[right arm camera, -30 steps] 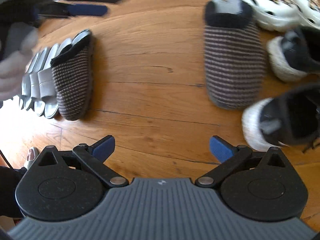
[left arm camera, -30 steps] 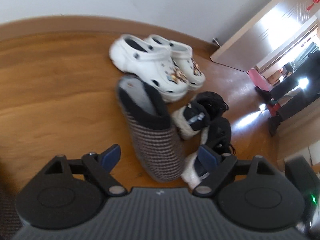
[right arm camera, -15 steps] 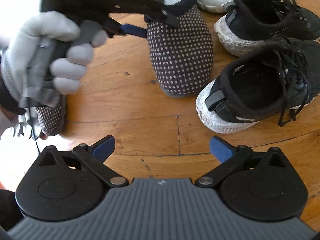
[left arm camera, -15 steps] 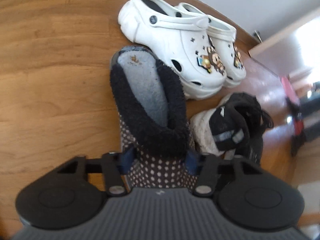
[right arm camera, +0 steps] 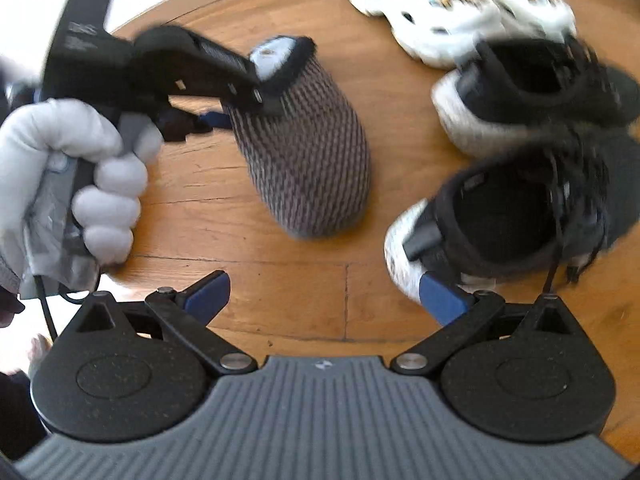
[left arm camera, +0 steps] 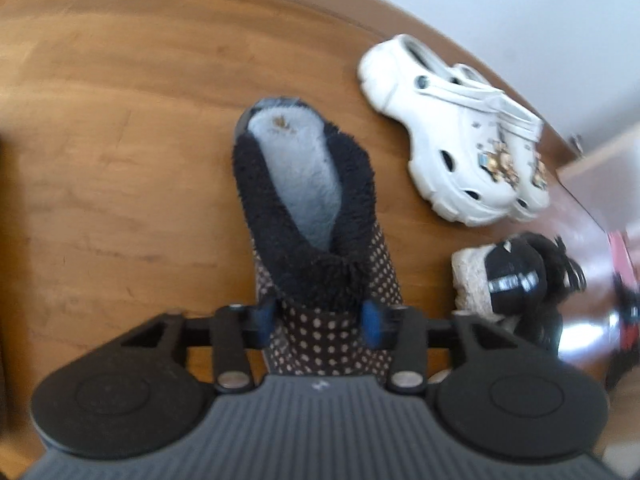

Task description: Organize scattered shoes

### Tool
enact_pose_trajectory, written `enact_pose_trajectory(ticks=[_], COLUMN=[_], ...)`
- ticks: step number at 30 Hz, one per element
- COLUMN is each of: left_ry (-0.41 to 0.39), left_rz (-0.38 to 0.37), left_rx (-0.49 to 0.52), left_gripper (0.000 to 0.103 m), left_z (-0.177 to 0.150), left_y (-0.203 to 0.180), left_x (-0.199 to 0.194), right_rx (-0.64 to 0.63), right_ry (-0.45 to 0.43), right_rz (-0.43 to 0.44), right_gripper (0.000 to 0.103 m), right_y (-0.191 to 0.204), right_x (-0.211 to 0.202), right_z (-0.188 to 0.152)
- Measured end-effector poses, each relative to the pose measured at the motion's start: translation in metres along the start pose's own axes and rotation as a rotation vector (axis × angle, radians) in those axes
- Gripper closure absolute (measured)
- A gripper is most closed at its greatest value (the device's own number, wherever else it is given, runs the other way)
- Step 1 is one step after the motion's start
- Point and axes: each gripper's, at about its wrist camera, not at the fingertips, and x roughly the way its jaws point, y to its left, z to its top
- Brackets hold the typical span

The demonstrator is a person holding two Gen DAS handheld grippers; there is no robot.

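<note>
A brown dotted slipper point(left arm camera: 332, 332) with a dark fleece collar lies on the wood floor, heel away from me. My left gripper point(left arm camera: 318, 318) straddles its upper, a blue pad touching each side while the jaws are opening. In the right wrist view, a gloved hand point(right arm camera: 80, 152) holds that gripper over the slipper point(right arm camera: 308, 152). My right gripper point(right arm camera: 324, 300) hangs open above bare floor, its right pad close to the heel of the nearer black sneaker point(right arm camera: 520, 216). The other sneaker point(right arm camera: 540, 92) sits behind it.
A pair of white clogs point(left arm camera: 452, 148) stands by the baseboard, to the right of the slipper. A black sneaker point(left arm camera: 516, 276) lies below them. A door point(left arm camera: 600, 152) stands at the far right. Bare floorboards point(left arm camera: 120, 160) stretch to the left.
My left gripper came down over the slipper and closed around its upper. The slipper now sits further left of the clogs and sneakers. My right gripper drew nearer the sneakers.
</note>
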Motion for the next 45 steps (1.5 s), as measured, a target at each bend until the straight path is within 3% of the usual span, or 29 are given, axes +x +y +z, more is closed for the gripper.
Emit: enact_pose_trajectory(ticks=[3, 7, 11, 15, 17, 19, 21, 24, 28, 35, 45], left_ry=[-0.039, -0.108, -0.163, -0.229, -0.244, -0.253, -0.278, -0.328, -0.393, -0.408, -0.421], left_rz=[-0.023, -0.037, -0.055, 0.009, 0.052, 0.051, 0.038, 0.039, 0.049, -0.019, -0.034], left_rx=[0.044, 0.018, -0.07, -0.01, 0.013, -0.019, -0.063, -0.071, -0.128, -0.164, -0.186], left_gripper=[0.044, 0.039, 0.037, 0.035, 0.037, 0.037, 0.037, 0.037, 0.037, 0.037, 0.037], left_z=[-0.002, -0.004, -0.007, -0.014, -0.015, -0.016, -0.016, -0.013, -0.003, 0.023, 0.025], left_y=[0.012, 0.049, 0.092, 0.104, 0.105, 0.112, 0.122, 0.13, 0.143, 0.169, 0.178], left_x=[-0.027, -0.069, -0.104, -0.111, -0.108, -0.111, -0.117, -0.125, -0.139, -0.147, -0.15], right_rx=[-0.126, -0.233, -0.299, -0.299, -0.283, -0.296, -0.316, -0.329, -0.35, -0.332, -0.335], right_ry=[-0.093, -0.125, -0.1, -0.06, -0.033, -0.004, 0.019, -0.017, -0.072, -0.057, 0.002], right_rz=[-0.03, -0.011, -0.003, -0.087, -0.076, -0.065, -0.057, -0.058, -0.024, 0.118, 0.093], right_gripper=[0.001, 0.001, 0.001, 0.001, 0.002, 0.028, 0.061, 0.075, 0.076, 0.077, 0.076], right_y=[0.013, 0.028, 0.046, 0.056, 0.056, 0.062, 0.073, 0.086, 0.11, 0.174, 0.227], right_x=[-0.002, 0.016, 0.049, 0.095, 0.11, 0.119, 0.124, 0.119, 0.109, 0.11, 0.145], right_z=[0.013, 0.037, 0.065, 0.093, 0.1, 0.102, 0.102, 0.102, 0.099, 0.11, 0.093])
